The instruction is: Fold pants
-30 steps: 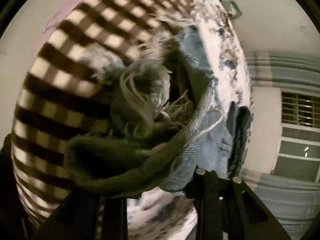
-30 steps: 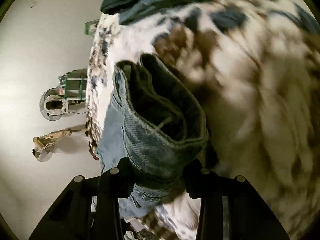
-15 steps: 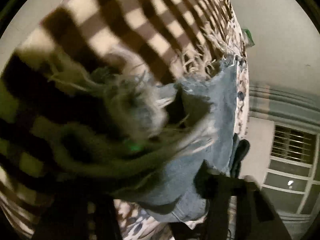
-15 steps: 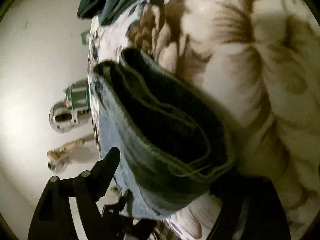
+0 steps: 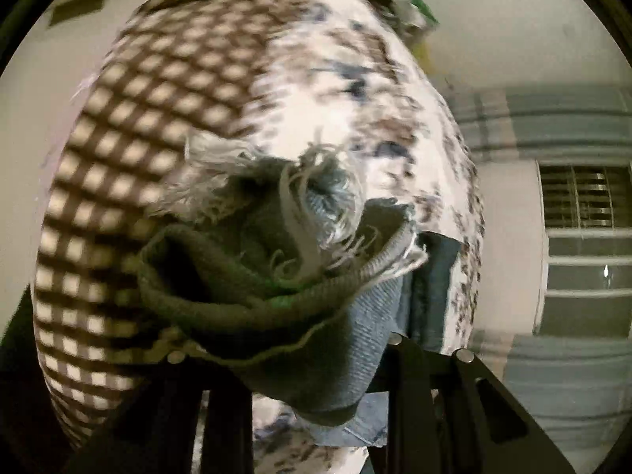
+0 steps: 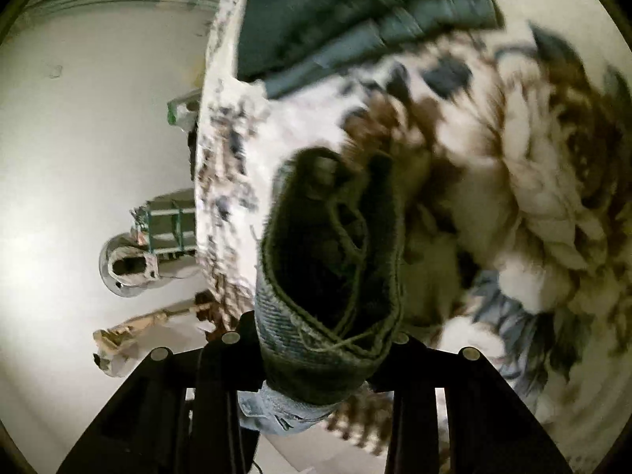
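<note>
The pants are blue denim jeans with frayed white leg ends. My left gripper point(image 5: 304, 359) is shut on a frayed leg end of the jeans point(image 5: 284, 276), bunched right in front of the camera and lifted over the bed. My right gripper point(image 6: 320, 355) is shut on a hemmed edge of the jeans point(image 6: 331, 260), which stands up open like a tube between the fingers. More of the jeans hangs below both grippers. The fingertips are hidden under the cloth.
The bed has a white sheet with brown and blue flower print point(image 5: 355, 79) and a brown-and-cream checked blanket point(image 5: 138, 118). A folded dark garment point(image 6: 347, 19) lies at the bed's far end. Beyond are the floor, a window point(image 5: 584, 245), and small items point(image 6: 134, 260) beside the bed.
Both grippers have swung with the jeans still held; the view has shifted over the bed. The cloth is bunched tighter in both than half a second ago.
</note>
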